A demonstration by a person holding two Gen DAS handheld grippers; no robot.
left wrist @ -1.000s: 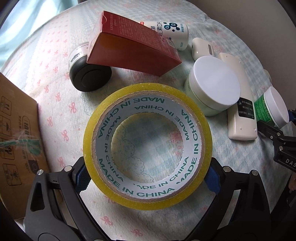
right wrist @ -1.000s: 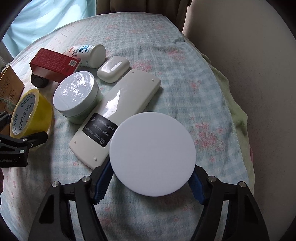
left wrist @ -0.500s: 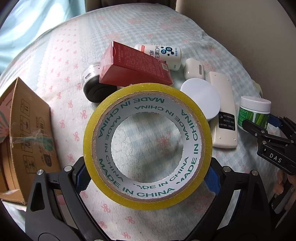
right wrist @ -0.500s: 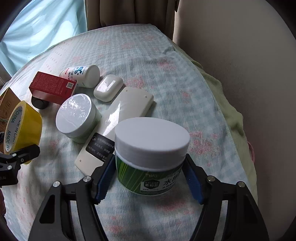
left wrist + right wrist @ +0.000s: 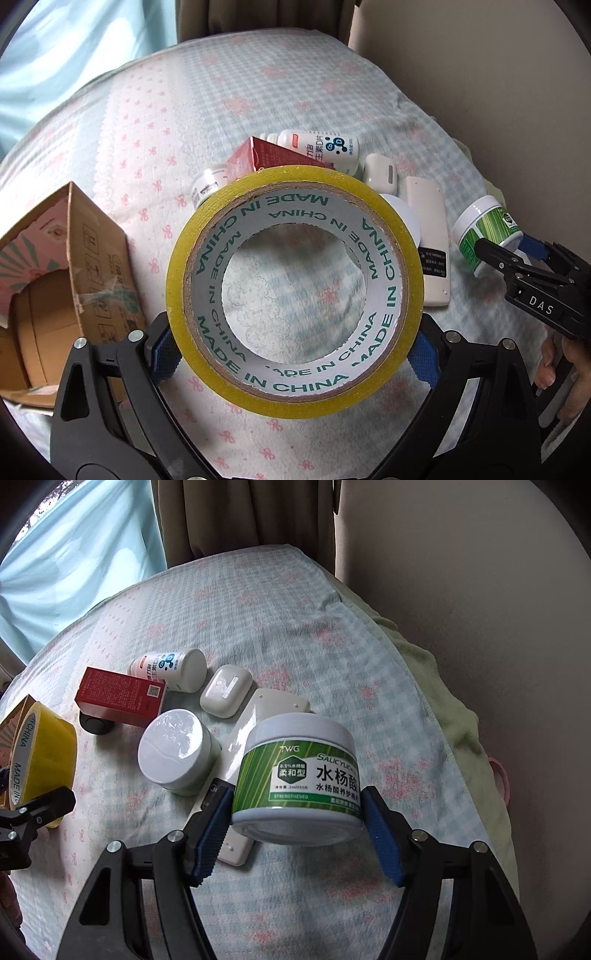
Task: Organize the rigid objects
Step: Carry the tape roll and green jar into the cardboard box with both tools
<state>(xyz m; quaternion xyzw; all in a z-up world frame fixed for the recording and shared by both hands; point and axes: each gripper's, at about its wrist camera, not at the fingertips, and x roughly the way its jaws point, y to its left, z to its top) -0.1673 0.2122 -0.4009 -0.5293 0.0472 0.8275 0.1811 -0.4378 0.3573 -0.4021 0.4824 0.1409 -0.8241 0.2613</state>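
Both tape roll (image 5: 295,291) and green jar (image 5: 299,779) have lifted above the remote (image 5: 240,746).

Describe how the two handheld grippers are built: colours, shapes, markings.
Both look alike. The left gripper and right gripper have black, angular frames with open cut-outs and silver screws, and blue ribbed pads on the fingers. Seen from the left wrist, the right one's side bears white "DAS" lettering.
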